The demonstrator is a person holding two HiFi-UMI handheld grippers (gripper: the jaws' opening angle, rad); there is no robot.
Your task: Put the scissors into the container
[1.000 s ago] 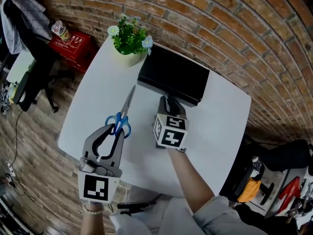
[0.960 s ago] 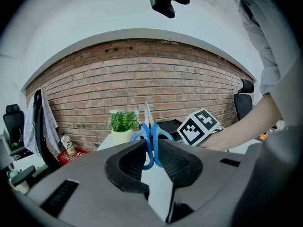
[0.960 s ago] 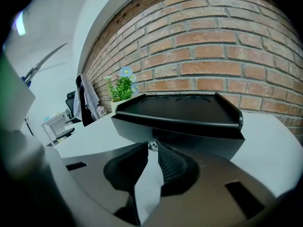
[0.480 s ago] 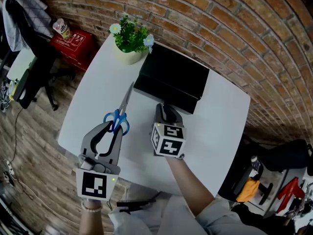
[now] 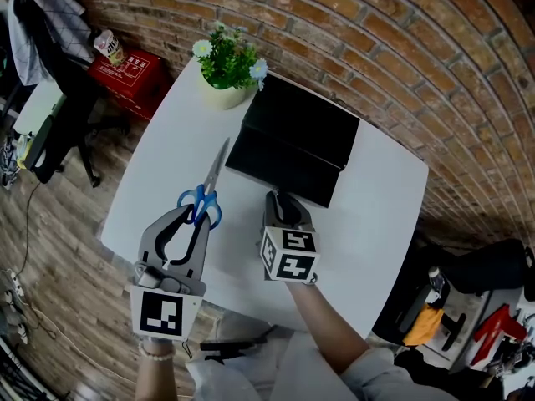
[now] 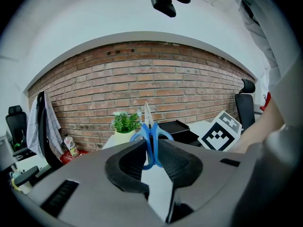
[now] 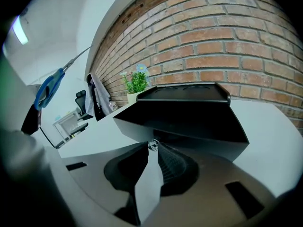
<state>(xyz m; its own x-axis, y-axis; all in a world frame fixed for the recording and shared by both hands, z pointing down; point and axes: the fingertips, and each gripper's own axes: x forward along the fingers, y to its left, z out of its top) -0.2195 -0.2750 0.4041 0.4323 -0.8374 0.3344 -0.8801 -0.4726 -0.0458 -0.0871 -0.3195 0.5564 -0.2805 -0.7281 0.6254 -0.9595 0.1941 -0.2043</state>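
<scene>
Head view: left gripper (image 5: 198, 217) clamps scissors (image 5: 212, 180) by blue handles, blades free toward 12 o'clock; container (image 5: 297, 136) at 1 o'clock from them. Right gripper (image 5: 282, 199) pinches its near rim, seemingly a small knob (image 7: 152, 145). Risk: scissors pivot in that narrow hold, tip snags rim

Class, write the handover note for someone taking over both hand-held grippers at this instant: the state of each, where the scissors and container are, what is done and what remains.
The left hand-held gripper is shut on the blue handles of the scissors, with the blades pointing away from the person.
The right hand-held gripper is shut on the near edge of the black container, which sits on the white table just right of the scissors.
Done: scissors gripped, container held steady.
Left: carry the scissors over the container, lower them in, and open the left jaws.
</scene>
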